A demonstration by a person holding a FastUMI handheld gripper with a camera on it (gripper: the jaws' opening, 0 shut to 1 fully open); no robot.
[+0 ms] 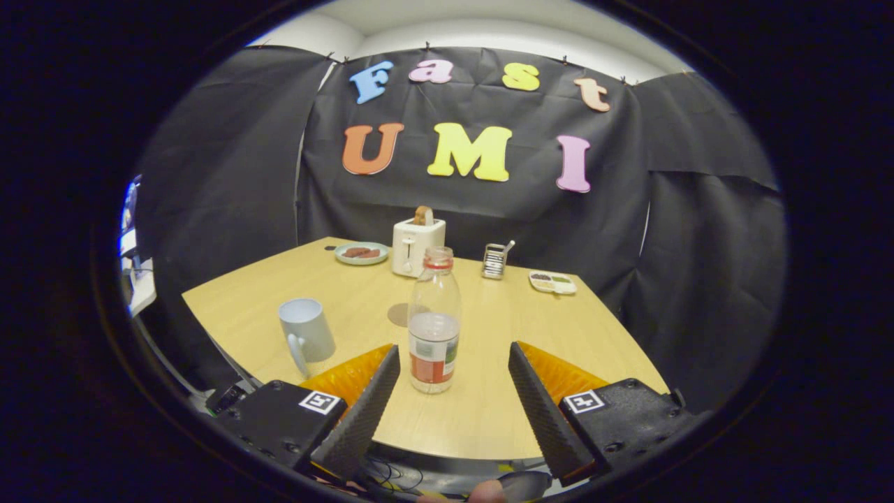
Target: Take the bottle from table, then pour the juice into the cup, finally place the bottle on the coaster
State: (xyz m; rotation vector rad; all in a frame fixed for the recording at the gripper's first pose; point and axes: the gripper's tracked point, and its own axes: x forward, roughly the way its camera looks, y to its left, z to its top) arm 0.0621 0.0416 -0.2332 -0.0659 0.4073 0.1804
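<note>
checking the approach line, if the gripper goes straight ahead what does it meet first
Probably the clear plastic bottle with a red cap, standing just ahead of the open gripper, slightly toward its left finger; exact depth is unclear.

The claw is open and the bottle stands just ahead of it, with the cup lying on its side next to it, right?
Not quite. In the gripper view the cup stands upright, not on its side. The claw is open, and the bottle stands just ahead.

The bottle (pixel 434 321) hides part of the coaster (pixel 399 314). Food on the far plate (pixel 361 253) and tray (pixel 552 282) is too small to identify.
</note>
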